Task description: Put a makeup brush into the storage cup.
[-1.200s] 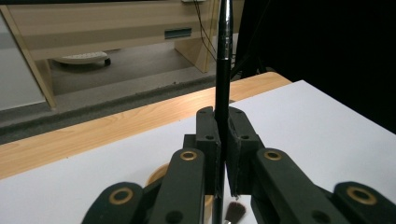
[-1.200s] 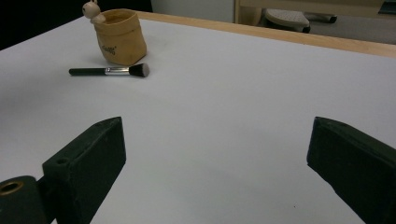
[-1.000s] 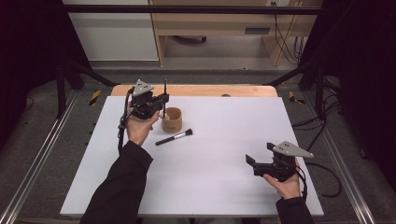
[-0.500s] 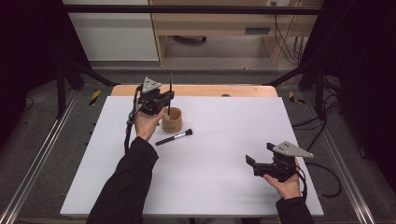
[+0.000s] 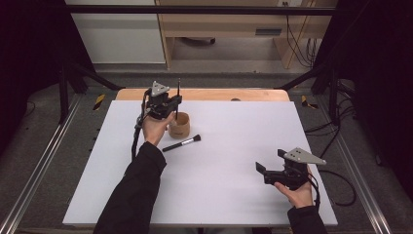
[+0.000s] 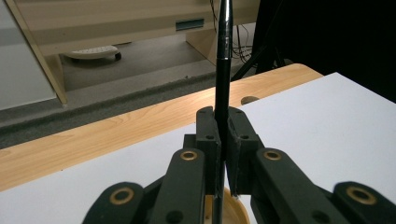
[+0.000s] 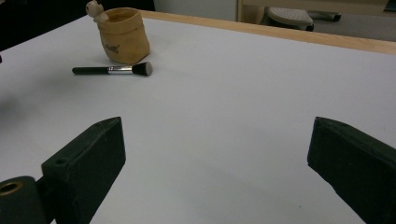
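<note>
We've carried the left gripper across from beside the tan pot to right above it — jaws clamped tight on a thin black stick, held upright with its lower end over the pot's mouth. So it looks like we're set to lower it in. The makeup brush lies on the white table just beside the pot, waiting. Our right gripper hasn't budged — jaws wide apart, holding nothing.
</note>
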Demonstrator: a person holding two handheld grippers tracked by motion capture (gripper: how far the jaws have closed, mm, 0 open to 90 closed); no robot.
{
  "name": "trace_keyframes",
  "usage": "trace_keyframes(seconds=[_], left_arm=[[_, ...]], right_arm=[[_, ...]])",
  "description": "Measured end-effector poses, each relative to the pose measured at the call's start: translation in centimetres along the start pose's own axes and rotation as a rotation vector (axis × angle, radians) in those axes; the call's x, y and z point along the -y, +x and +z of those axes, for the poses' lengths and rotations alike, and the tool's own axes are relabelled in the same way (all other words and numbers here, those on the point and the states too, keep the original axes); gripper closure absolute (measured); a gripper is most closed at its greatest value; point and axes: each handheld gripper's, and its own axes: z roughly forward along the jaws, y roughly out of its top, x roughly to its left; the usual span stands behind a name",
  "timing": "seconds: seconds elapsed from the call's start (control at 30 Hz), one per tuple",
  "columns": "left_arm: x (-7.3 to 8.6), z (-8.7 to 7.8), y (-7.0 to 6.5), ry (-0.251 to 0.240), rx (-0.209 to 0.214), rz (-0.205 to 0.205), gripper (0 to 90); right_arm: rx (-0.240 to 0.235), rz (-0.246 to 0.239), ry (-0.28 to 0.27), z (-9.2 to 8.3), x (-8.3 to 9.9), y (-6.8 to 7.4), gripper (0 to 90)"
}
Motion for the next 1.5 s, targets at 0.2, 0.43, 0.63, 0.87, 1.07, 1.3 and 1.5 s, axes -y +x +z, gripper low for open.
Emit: trace_keyframes(seconds=[0.2,0.43,0.63,0.87,1.07,1.3,1.5], left_arm=[[0.4,0.9,-0.1,0.007,0.002,0.003,84.8],[1.0,1.7,-0.4,0.032,0.006,0.018,84.7],[1.3,2.1,-0.6,0.039,0.005,0.026,84.8],[2.1,2.5,-0.8,0.057,0.003,0.033,84.8],[2.8,2.7,-0.8,0.072,-0.004,0.039,84.8],[3.7,3.0,-0.6,0.091,-0.004,0.029,84.7],[4.4,2.7,-0.4,0.104,-0.011,0.017,84.6]], right_arm=[[0.002,-0.001,0.004,0.0,0.0,0.0,4.9],[0.000,0.000,0.003,0.0,0.0,0.0,4.9],[0.000,0.000,0.003,0.0,0.0,0.0,5.0],[-0.003,-0.001,0.006,0.1,0.0,0.0,5.1],[-0.006,-0.001,0.004,0.1,0.1,0.0,5.1],[-0.006,-0.004,0.000,0.1,0.1,0.0,5.2],[-0.008,-0.003,0.004,0.2,0.1,0.1,5.3]])
